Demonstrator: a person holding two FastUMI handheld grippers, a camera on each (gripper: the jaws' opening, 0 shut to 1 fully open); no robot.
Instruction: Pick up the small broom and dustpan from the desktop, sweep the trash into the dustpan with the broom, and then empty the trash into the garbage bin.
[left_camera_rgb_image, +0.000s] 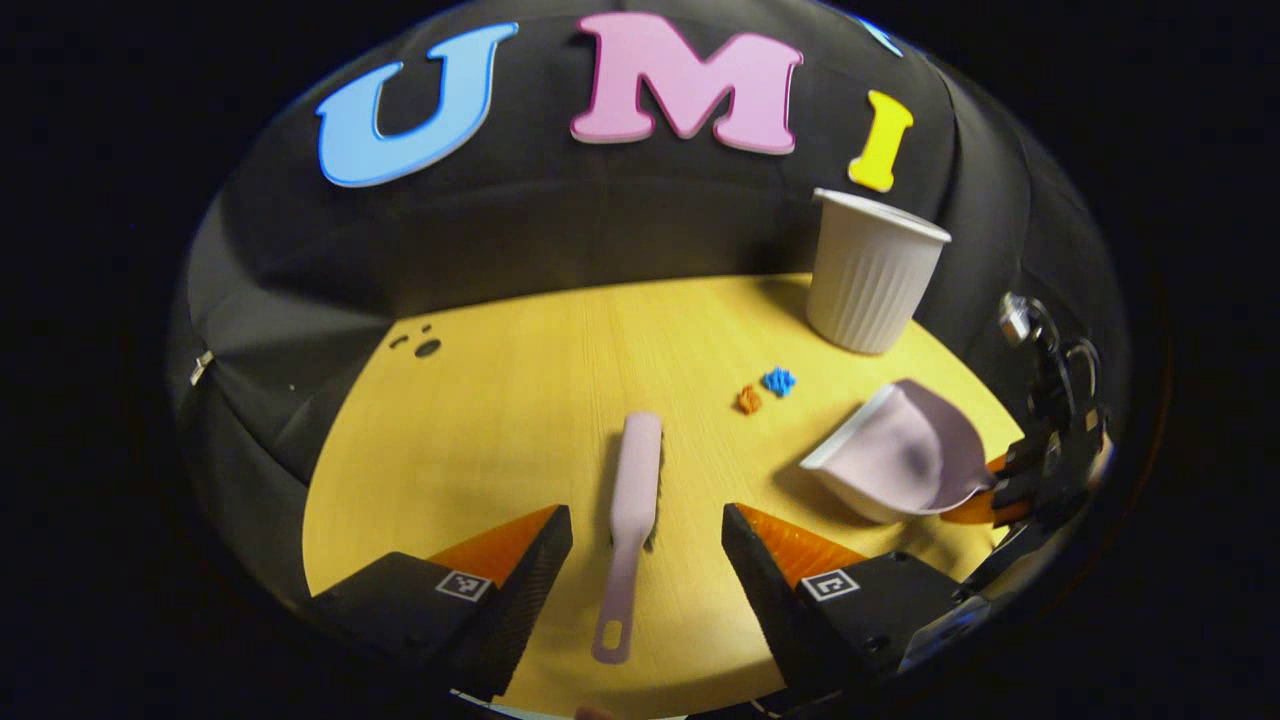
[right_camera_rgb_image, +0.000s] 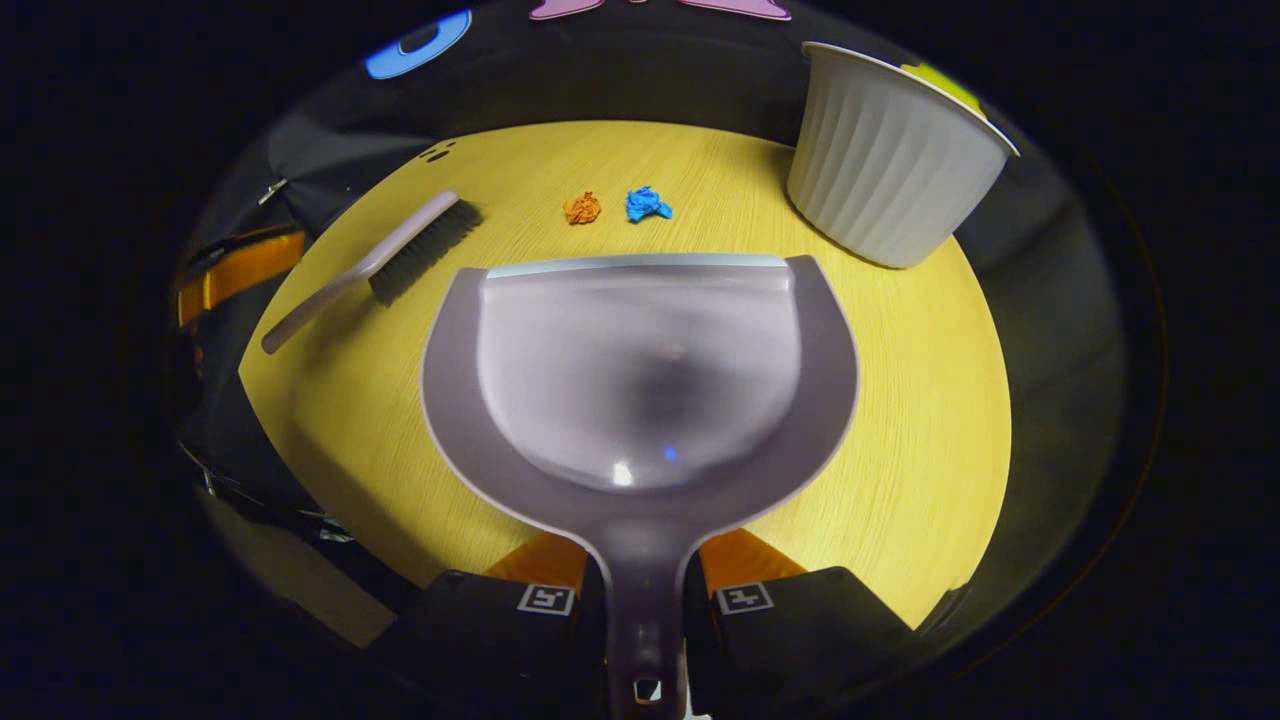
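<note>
A pale lilac broom (left_camera_rgb_image: 634, 510) lies on the yellow round table (left_camera_rgb_image: 480, 440), its handle pointing toward me, between the wide-apart fingers of my open left gripper (left_camera_rgb_image: 647, 545). The same broom (right_camera_rgb_image: 375, 265) shows at the left in the right gripper view. My right gripper (right_camera_rgb_image: 643, 590) is shut on the handle of the lilac dustpan (right_camera_rgb_image: 640, 370), which is held over the table. In the left gripper view that dustpan (left_camera_rgb_image: 905, 455) is tilted at the right, with the right gripper (left_camera_rgb_image: 1045, 470) behind it. An orange scrap (right_camera_rgb_image: 582, 208) and a blue scrap (right_camera_rgb_image: 647, 204) lie beyond the pan's lip.
A white ribbed bin (right_camera_rgb_image: 890, 160) stands at the table's far right; the left gripper view has the bin (left_camera_rgb_image: 870, 275) behind the scraps (left_camera_rgb_image: 765, 390). Black cloth walls ring the table. The table edge (right_camera_rgb_image: 300, 440) runs close at the near left.
</note>
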